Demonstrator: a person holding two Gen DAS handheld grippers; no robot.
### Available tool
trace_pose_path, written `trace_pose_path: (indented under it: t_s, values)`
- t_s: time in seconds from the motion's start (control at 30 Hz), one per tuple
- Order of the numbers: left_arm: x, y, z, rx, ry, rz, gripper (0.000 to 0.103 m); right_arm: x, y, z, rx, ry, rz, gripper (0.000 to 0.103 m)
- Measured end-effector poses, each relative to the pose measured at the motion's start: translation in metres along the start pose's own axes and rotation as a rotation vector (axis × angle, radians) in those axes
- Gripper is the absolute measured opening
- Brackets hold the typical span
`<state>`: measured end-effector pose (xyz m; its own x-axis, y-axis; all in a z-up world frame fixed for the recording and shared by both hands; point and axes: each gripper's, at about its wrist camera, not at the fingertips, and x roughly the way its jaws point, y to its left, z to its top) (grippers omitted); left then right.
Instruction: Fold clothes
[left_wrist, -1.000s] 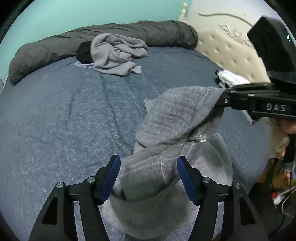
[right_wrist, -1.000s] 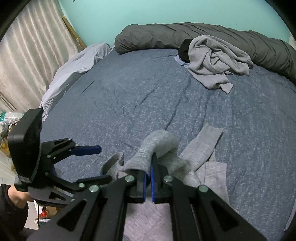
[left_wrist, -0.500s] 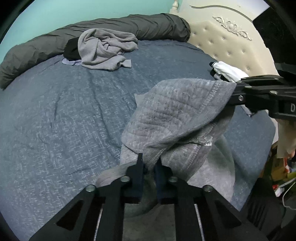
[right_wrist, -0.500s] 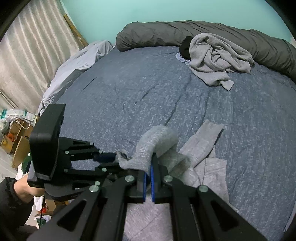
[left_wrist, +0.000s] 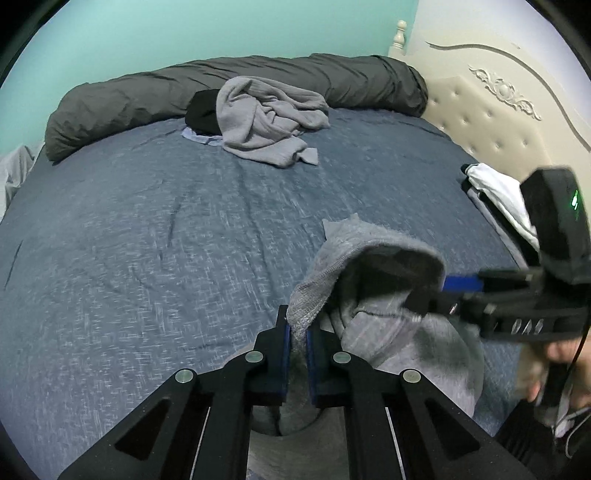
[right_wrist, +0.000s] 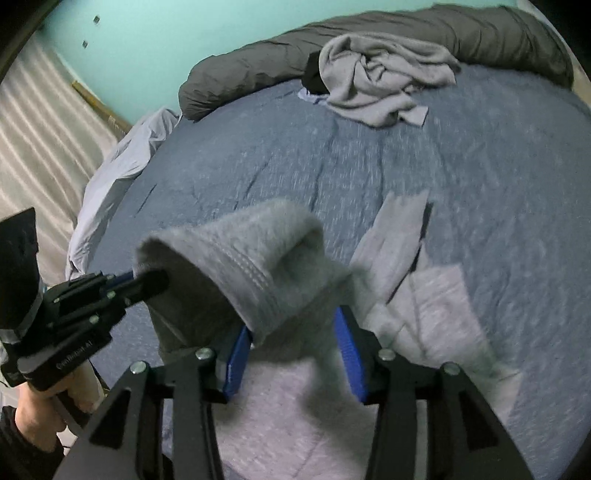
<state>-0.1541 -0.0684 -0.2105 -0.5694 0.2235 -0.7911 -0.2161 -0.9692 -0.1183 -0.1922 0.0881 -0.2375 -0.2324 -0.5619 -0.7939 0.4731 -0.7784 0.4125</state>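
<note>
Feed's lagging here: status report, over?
Left gripper shut on grey garment. Right gripper open, garment between its fingers. Unfolded pile far off.

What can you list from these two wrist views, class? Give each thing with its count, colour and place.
Grey fleece garment: one, grey, near bed edge, lifted.
Crumpled grey knit garment: one, grey, far side of bed.
Black cloth: one, black, under that heap.
Dark grey rolled duvet: one, along the teal wall.
Blue-grey bedspread: one, covering the bed.
Cream tufted headboard: one, right.
White folded cloth: one, by headboard.
Beige curtain: one, left.
Left gripper: shut on the fleece.
Right gripper: open around it.
</note>
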Motion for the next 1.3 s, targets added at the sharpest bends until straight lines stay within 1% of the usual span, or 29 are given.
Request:
trace_pose_path:
  t_s: [0.23, 0.27, 0.3, 0.33, 0.37, 0.47, 0.5, 0.63, 0.7, 0.8, 0.87, 0.93, 1.0, 1.07, 1.1, 1.17, 1.3]
  values:
    - [-0.005, 0.002, 0.001, -0.03, -0.028, 0.016, 0.007, 0.028, 0.0, -0.013, 0.118, 0.034, 0.074, 0.045]
    - [-0.006, 0.002, 0.001, -0.028, -0.03, 0.018, 0.007, 0.029, -0.002, -0.015, 0.135, 0.025, 0.078, 0.043]
    - [-0.008, 0.002, 0.001, -0.026, -0.034, 0.023, 0.007, 0.028, -0.003, -0.016, 0.147, 0.009, 0.077, 0.037]
    - [-0.01, 0.001, 0.001, -0.024, -0.039, 0.027, 0.007, 0.026, -0.004, -0.016, 0.15, -0.006, 0.077, 0.016]
    - [-0.013, 0.003, 0.002, -0.027, -0.045, 0.028, 0.007, 0.023, -0.005, -0.016, 0.152, -0.02, 0.076, 0.01]
    - [-0.025, 0.007, 0.003, -0.046, -0.072, 0.045, 0.007, 0.01, -0.005, -0.015, 0.128, -0.068, 0.076, 0.007]
    - [-0.029, 0.008, 0.003, -0.052, -0.082, 0.051, 0.007, 0.003, -0.002, -0.013, 0.103, -0.085, 0.061, 0.007]
    - [-0.052, 0.007, 0.009, -0.059, -0.123, 0.073, 0.006, -0.047, 0.011, -0.002, 0.015, -0.188, 0.005, 0.007]
    - [-0.065, 0.004, 0.013, -0.065, -0.15, 0.083, 0.006, -0.066, 0.017, 0.003, -0.019, -0.223, -0.013, 0.006]
    - [-0.096, -0.011, 0.027, -0.053, -0.206, 0.108, 0.006, -0.105, 0.03, 0.014, -0.088, -0.267, -0.031, 0.006]
    - [-0.12, -0.023, 0.038, -0.038, -0.248, 0.121, 0.006, -0.136, 0.037, 0.021, -0.112, -0.311, -0.038, 0.006]
    - [-0.141, -0.033, 0.049, -0.035, -0.28, 0.117, 0.006, -0.169, 0.045, 0.027, -0.136, -0.357, -0.049, 0.006]
    - [-0.17, -0.044, 0.063, -0.034, -0.328, 0.12, 0.006, -0.203, 0.053, 0.034, -0.159, -0.403, -0.059, 0.006]
    - [-0.202, -0.053, 0.081, -0.043, -0.379, 0.113, 0.006, -0.247, 0.067, 0.043, -0.193, -0.459, -0.077, 0.006]
    - [-0.22, -0.058, 0.09, -0.047, -0.404, 0.11, 0.006, -0.261, 0.072, 0.045, -0.207, -0.475, -0.082, 0.006]
    - [-0.254, -0.068, 0.107, -0.055, -0.447, 0.099, 0.006, -0.306, 0.09, 0.053, -0.25, -0.532, -0.104, 0.006]
    - [-0.306, -0.083, 0.134, -0.055, -0.464, 0.086, 0.006, -0.375, 0.117, 0.064, -0.305, -0.611, -0.138, 0.006]
